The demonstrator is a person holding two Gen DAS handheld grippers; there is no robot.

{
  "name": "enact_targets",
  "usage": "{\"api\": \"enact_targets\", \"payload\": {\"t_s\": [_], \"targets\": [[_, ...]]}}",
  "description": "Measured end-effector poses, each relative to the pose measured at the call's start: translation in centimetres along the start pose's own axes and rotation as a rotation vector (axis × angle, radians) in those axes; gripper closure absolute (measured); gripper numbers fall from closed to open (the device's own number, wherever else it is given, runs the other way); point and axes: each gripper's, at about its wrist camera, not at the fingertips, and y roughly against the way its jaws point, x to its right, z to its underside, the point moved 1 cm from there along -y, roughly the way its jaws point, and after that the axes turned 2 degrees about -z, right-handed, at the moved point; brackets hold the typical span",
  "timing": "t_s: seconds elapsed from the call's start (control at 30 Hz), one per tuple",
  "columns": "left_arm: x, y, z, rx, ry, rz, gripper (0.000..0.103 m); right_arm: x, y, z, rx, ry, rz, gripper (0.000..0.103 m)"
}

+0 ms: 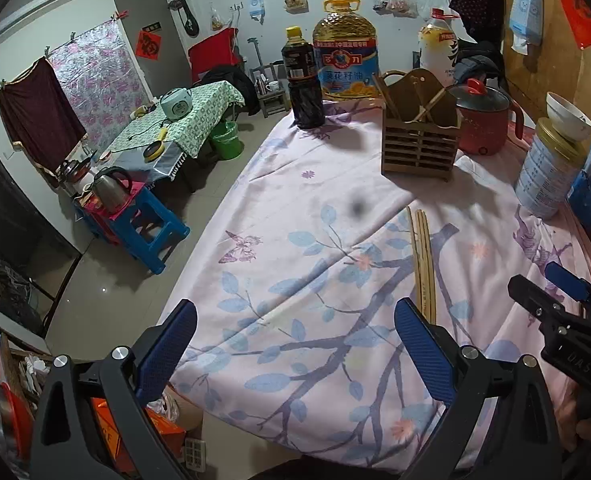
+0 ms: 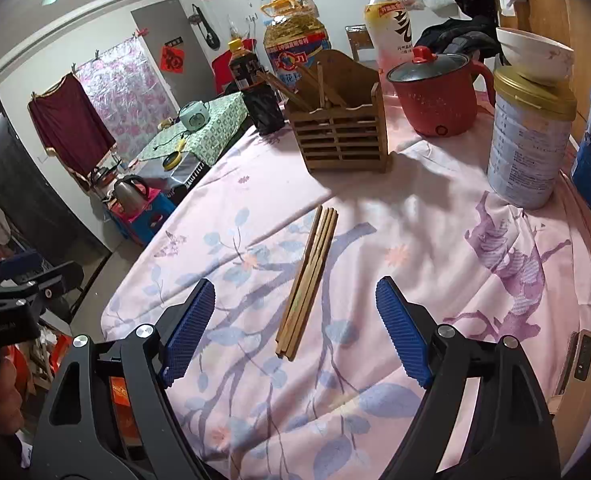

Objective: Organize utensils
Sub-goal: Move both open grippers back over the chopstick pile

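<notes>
Chopsticks (image 2: 308, 280) lie loose in a small bundle on the bench (image 2: 435, 240), which is covered with a pink floral cloth; they run roughly lengthwise away from the cameras, well short of the wooden slatted holder (image 2: 341, 142) that stands upright farther back with several more chopsticks leaning in it. The right gripper (image 2: 295, 330) hangs over the near end of the bundle — its jaws spread wide, blue pads on either side of the sticks and touching nothing. The left gripper (image 1: 295, 354) is off to the left of the bundle, jaws likewise spread and empty; its right pad sits just in front of the sticks' near end in the left wrist view. Behind the holder stand a dark sauce bottle (image 2: 255, 88), a large oil jug (image 2: 295, 46) and a red pot (image 2: 435, 98) with a lid; a tin (image 2: 529, 140) at the right carries a white bowl (image 2: 535, 54) on top.
</notes>
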Motion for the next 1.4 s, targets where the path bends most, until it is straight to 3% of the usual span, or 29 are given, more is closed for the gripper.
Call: {"api": "enact_targets", "payload": {"t_s": [0.4,0.6,0.8,1.07,1.27,1.4], "targets": [[0.8,-2.9,-4.0,0.109,-0.177,0.201,0.006,-0.9,1.4,0.4,0.084,-0.105,0.251,0.02],[0.4,-5.0,-5.1,0.099,-0.213,0.296,0.006,-2.8,1.5,1.1,0.076,-0.095,0.349,0.02],[0.8,-5.8,-5.1,0.101,-0.232,0.336,0.006,-3.7,2.3,1.7,0.067,-0.081,0.426,0.02],[1.9,-6.1,-4.2,0.107,-0.242,0.338,0.006,-3.3,3.1,2.4,0.041,-0.071,0.463,0.02],[3.2,-8.4,-2.5,0.058,-0.272,0.317,0.006,-2.6,3.5,2.8,0.013,-0.043,0.477,0.02],[3.2,-13.1,0.1,-0.092,-0.24,0.342,0.006,-1.8,4.3,3.4,0.005,-0.041,0.495,0.02]]}}
